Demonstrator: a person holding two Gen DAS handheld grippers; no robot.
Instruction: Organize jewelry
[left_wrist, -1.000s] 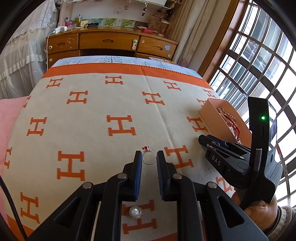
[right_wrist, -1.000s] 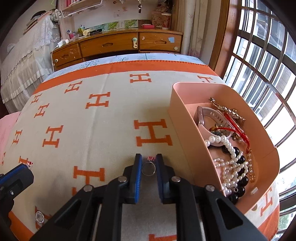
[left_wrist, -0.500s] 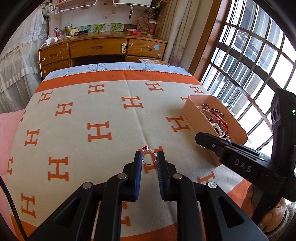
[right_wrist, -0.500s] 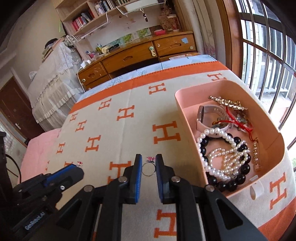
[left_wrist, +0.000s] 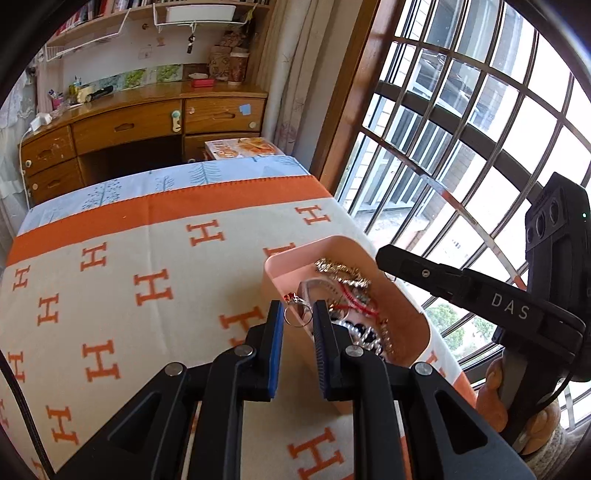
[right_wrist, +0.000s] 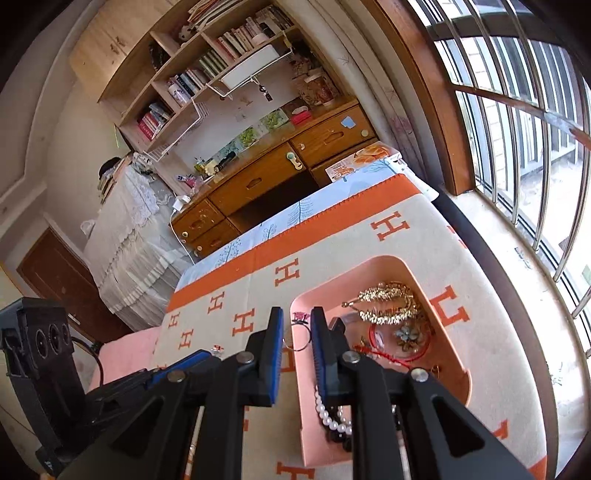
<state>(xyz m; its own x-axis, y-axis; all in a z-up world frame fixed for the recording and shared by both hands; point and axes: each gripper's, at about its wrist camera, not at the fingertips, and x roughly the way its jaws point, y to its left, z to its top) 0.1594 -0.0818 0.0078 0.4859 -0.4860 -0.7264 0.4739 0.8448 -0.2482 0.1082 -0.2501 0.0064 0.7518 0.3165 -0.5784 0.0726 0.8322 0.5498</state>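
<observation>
My left gripper (left_wrist: 298, 315) is shut on a silver ring with a red stone (left_wrist: 296, 314) and holds it over the near left rim of the pink box (left_wrist: 295, 258). My right gripper (right_wrist: 297, 325) is shut on a silver ring with a pink stone (right_wrist: 297, 334) and holds it above the left rim of the same box (right_wrist: 384, 260). The box holds a gold piece (right_wrist: 388, 297), red cord (right_wrist: 388, 354), pearls (right_wrist: 332, 417) and dark beads. The right gripper's body (left_wrist: 480, 295) shows at the right of the left wrist view.
The box sits on a cream and orange blanket (left_wrist: 147, 266) on a bed, near its right edge. A barred window (left_wrist: 461, 129) is to the right. A wooden desk (left_wrist: 140, 125) stands beyond the bed's far end.
Both grippers have lifted and moved right with their rings, from above the blanket to over the pink box's left rim. The right wrist view has tilted.
</observation>
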